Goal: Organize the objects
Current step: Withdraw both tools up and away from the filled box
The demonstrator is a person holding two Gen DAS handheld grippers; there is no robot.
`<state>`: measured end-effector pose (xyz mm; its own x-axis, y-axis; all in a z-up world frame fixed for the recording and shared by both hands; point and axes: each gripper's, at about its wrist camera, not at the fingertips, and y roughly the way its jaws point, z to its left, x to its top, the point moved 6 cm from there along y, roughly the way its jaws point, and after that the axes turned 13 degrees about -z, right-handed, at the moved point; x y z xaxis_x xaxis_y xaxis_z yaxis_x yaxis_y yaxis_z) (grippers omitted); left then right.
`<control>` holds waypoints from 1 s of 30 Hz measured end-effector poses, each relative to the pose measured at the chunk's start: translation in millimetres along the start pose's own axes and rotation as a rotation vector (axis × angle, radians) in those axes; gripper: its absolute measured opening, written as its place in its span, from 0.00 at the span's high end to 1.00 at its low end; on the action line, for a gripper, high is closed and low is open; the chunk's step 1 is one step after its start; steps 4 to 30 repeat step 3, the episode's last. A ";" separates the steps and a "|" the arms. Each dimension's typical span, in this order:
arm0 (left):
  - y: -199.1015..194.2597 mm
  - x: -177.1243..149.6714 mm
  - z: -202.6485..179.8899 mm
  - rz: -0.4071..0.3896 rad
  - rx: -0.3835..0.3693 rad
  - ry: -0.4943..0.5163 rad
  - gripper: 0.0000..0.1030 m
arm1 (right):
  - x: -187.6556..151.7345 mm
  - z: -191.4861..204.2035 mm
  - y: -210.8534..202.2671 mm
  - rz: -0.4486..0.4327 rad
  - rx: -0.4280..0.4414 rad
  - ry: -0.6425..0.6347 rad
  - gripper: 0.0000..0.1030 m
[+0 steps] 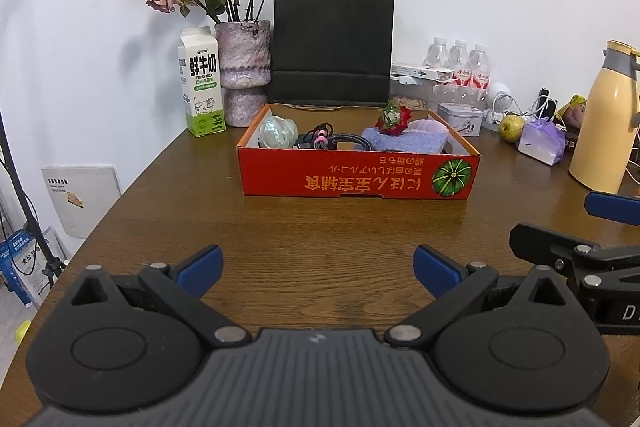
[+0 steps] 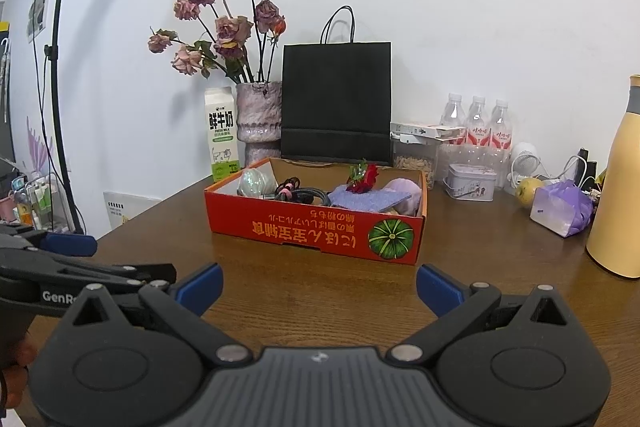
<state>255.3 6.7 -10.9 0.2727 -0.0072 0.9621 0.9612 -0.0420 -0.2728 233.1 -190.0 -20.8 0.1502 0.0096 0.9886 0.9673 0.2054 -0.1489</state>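
Two empty claws spread wide, left claw (image 1: 318, 269), right claw (image 2: 319, 287), red box (image 1: 356, 175) ahead

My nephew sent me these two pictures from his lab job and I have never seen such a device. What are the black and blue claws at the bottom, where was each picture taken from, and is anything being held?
The claws are two handheld grippers, one in each of a person's hands, each carrying a wide-angle camera that looks along its fingers. One picture comes from the left gripper, the other from the right gripper; each also glimpses the other at its edge. Both stand open over the wooden table and hold nothing. Ahead sits an orange cardboard box containing a coiled black cable, a folded lilac cloth, a red flower and a shiny ball. Behind it stand a milk carton, a vase of dried roses and a black paper bag.
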 end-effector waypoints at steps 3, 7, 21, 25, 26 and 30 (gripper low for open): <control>2.4 -1.0 -0.7 0.007 0.002 0.001 0.00 | -1.6 -0.1 1.9 0.004 0.001 0.000 0.00; 2.4 -1.0 -0.7 0.007 0.002 0.001 0.00 | -1.6 -0.1 1.9 0.004 0.001 0.000 0.00; 2.4 -1.0 -0.7 0.007 0.002 0.001 0.00 | -1.6 -0.1 1.9 0.004 0.001 0.000 0.00; 2.4 -1.0 -0.7 0.007 0.002 0.001 0.00 | -1.6 -0.1 1.9 0.004 0.001 0.000 0.00; 2.4 -1.0 -0.7 0.007 0.002 0.001 0.00 | -1.6 -0.1 1.9 0.004 0.001 0.000 0.00; 2.4 -1.0 -0.7 0.007 0.002 0.001 0.00 | -1.6 -0.1 1.9 0.004 0.001 0.000 0.00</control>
